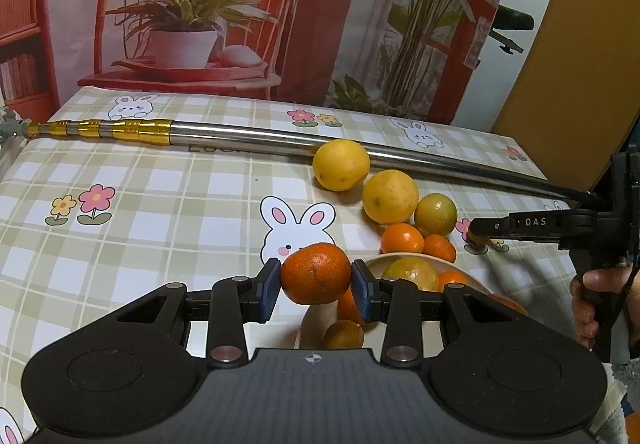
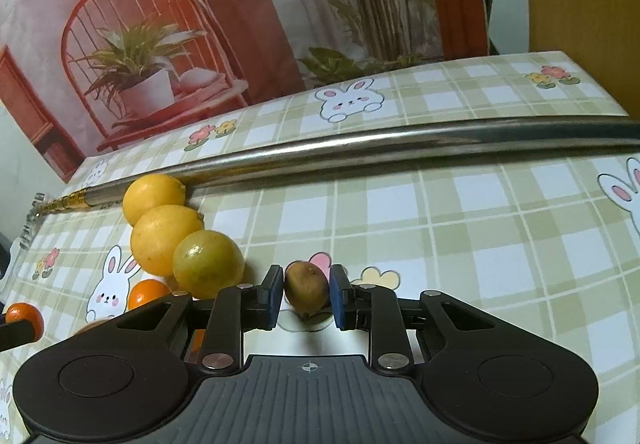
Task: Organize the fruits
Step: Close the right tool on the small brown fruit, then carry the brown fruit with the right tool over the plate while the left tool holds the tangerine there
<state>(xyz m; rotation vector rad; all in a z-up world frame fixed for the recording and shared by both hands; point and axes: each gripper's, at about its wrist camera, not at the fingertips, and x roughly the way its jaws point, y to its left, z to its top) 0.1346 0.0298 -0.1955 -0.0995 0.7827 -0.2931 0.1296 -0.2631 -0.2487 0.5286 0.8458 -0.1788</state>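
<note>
The left gripper (image 1: 316,286) had its blue pads (image 1: 267,290) clamped on a bright orange mandarin (image 1: 315,273), one pad on each side, the fruit lifted clear of the tablecloth (image 1: 160,204). Just below and behind that mandarin sat the pale bowl (image 1: 472,278), and in it a yellow-green citrus (image 1: 412,273), some orange pieces and a small brownish fruit (image 1: 344,334) near the bowl's near rim.

Beyond the bowl, on the cloth, two small mandarins (image 1: 402,239) lay side by side, touching. Past them ran a row of three larger fruits: a greenish one (image 1: 435,214) nearest the bowl, a yellow one (image 1: 390,197) next, and another yellow one (image 1: 341,165) farthest from the bowl, resting against the long metal pole (image 1: 248,138) that crossed the table. All three sat close together, shoulder to shoulder.

To the bowl's right, the right gripper (image 1: 476,230) came in side-on, a person's hand (image 1: 592,304) wrapped round its handle. In its own camera, the right gripper (image 2: 307,294) was pinching a small brown kiwi-like fruit (image 2: 306,292) between its pads (image 2: 272,294), jaws drawn in tight on it. That fruit hung over the checked cloth (image 2: 440,224), on the far side of the three-fruit row (image 2: 208,264) from the bowl, with the pole (image 2: 400,146) well beyond it. Whether it touched the cloth I could not tell.
</note>
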